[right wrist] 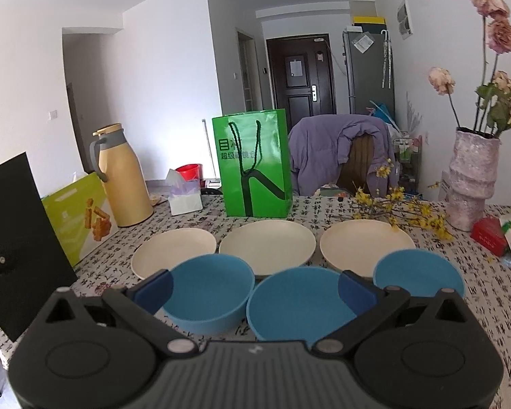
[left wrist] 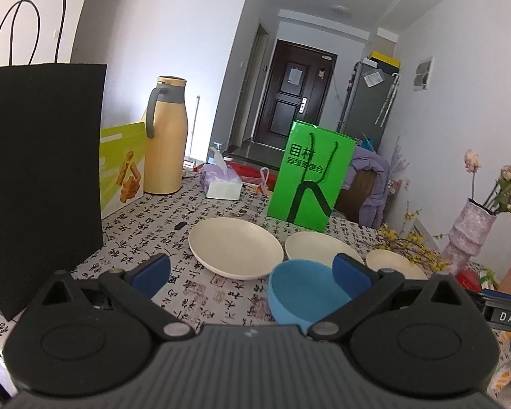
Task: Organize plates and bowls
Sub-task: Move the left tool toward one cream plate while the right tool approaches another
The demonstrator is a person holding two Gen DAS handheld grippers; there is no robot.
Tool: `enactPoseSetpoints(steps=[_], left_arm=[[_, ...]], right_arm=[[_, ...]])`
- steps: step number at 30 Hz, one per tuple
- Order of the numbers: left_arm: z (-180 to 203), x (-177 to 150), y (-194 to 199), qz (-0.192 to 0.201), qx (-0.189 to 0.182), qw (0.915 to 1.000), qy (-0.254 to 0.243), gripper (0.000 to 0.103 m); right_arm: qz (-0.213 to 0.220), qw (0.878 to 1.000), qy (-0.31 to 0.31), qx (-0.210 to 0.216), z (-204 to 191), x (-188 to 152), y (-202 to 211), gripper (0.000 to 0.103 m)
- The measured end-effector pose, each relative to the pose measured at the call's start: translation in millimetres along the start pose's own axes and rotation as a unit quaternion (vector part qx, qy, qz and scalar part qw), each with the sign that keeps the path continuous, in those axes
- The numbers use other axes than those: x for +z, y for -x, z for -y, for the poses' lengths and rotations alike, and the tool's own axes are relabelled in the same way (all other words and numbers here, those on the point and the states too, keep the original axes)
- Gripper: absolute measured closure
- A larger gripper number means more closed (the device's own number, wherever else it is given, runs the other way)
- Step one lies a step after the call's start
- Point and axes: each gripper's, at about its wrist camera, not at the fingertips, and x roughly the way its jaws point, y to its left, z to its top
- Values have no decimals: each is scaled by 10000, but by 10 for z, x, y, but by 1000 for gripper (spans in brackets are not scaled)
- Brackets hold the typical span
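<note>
Three cream plates and three blue bowls sit in two rows on a counter covered with a white cloth printed in black calligraphy. The plates form the far row: left plate, middle plate, right plate, all round, shallow and matte. The bowls form the near row: left bowl, middle bowl, right bowl, round, deeper, smooth-walled, each just in front of a plate and close to its neighbour.

The right tongs hang over the near row with blue-padded tips spread wide and nothing between them. The left tongs are likewise spread wide and empty, above the left bowl and left plate in the left wrist view.

Behind the plates stands one glossy green paper bag with dark cord handles, upright. To its left are a soft tissue pack, a tall yellow flask with a grey handle, a lime-green flat box leaning, and a matte black paper bag. At the right, a rough, ridged pale-pink vase holds dried roses; yellow blossom sprigs lie beside the right plate. A purple jacket drapes a chair beyond the counter.
</note>
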Motion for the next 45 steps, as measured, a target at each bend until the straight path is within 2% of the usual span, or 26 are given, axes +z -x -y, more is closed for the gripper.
enactPoseSetpoints(steps=[18,26,45], left_arm=[[-115,305,-652,-125,159,9990,394,0],[-151,387,-957,-215,228,9979,570,0],[-370,682,-1763,-387,438,9879,1435,0]], right_arm=[[40,9998,97,196,-34,412,-594,0],[-141,9994,134,283,-74,528,-919,0],[-370,9991,-13,230,-151,913,-1626,0]])
